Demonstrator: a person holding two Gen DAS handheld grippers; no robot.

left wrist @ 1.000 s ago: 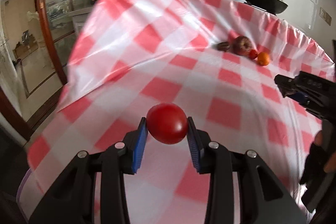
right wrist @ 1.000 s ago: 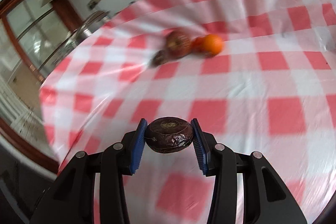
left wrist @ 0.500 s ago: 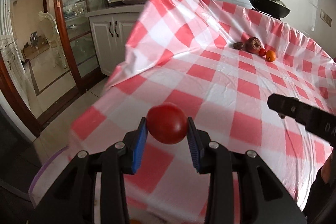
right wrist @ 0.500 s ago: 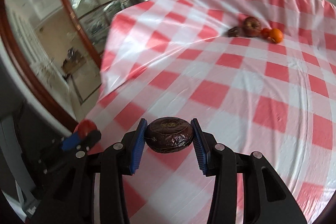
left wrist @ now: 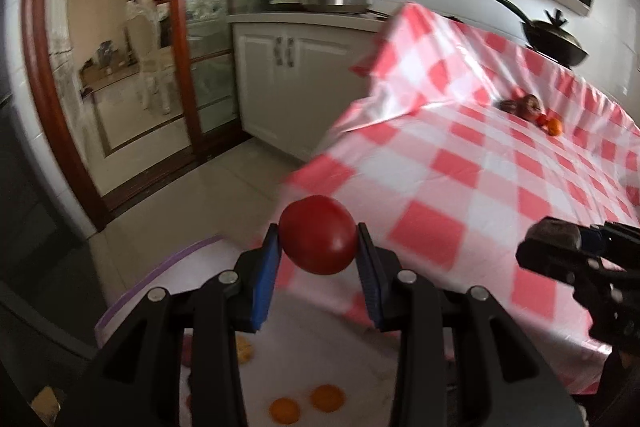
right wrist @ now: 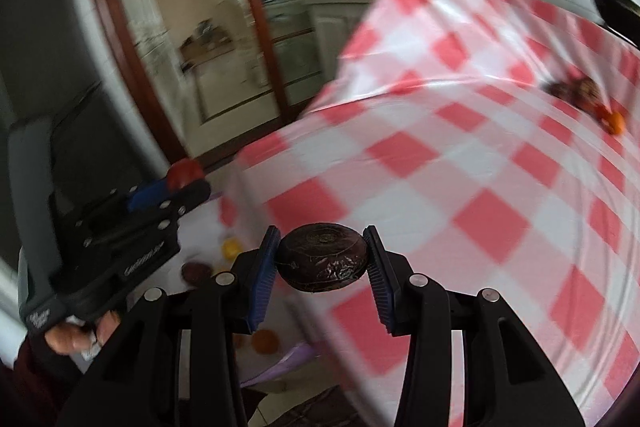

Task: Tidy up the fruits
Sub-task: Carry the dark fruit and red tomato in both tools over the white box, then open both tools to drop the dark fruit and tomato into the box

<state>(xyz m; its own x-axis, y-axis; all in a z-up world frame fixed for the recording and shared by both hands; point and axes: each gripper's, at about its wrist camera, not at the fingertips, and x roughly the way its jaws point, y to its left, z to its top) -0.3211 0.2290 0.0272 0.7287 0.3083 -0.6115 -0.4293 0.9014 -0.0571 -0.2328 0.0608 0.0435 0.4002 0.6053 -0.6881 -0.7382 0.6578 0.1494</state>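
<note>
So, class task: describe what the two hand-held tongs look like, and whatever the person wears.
Both tongs, left and right, are matte black plastic frames with silver screw heads and ribbed blue pads. The left one carries white lettering, too blurred to read, on a grey-edged body. A dark maroon sleeve shows at the wrist.

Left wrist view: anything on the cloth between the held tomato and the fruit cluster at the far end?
No. Between the tomato and the fruit cluster lies only bare checked tablecloth, seen in the left wrist view.
</note>
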